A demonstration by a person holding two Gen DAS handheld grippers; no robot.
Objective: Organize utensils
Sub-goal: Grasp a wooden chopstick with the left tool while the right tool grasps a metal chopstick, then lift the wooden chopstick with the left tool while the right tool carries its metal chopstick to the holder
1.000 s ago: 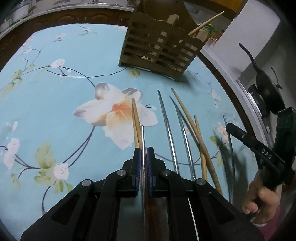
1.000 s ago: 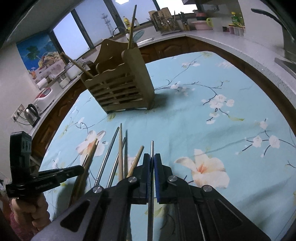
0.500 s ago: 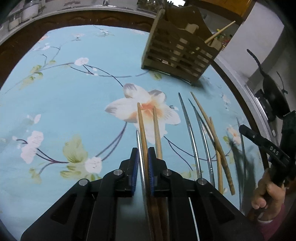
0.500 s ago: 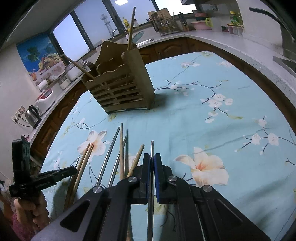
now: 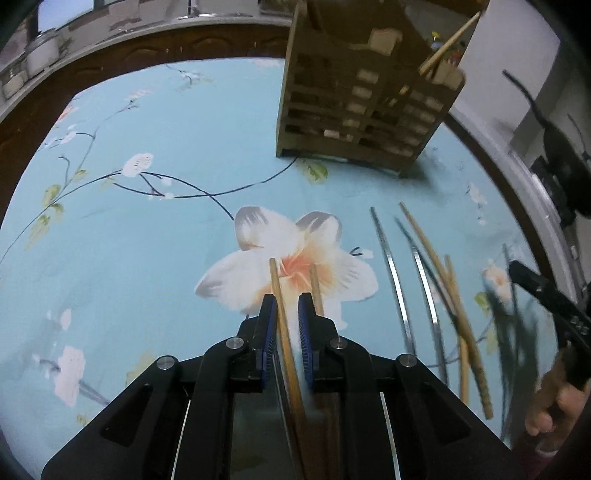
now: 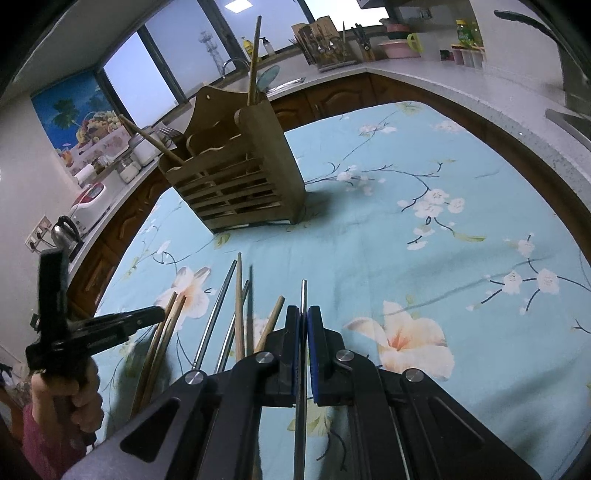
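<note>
Left fingers (image 5: 287,306) opening | wooden chopstick (image 5: 277,286) between, nearer left pad

I can read no text, label, brand or number anywhere. The side of my right gripper (image 5: 546,291) carries a few pale marks, too blurred in the left wrist view to make out as letters. The poster (image 6: 74,122) on the far wall shows palm trees and fruit but no words I can make out. The bottles (image 6: 467,35) on the counter have coloured labels, too small to read. The holder (image 6: 236,173) bears no marking.
</note>
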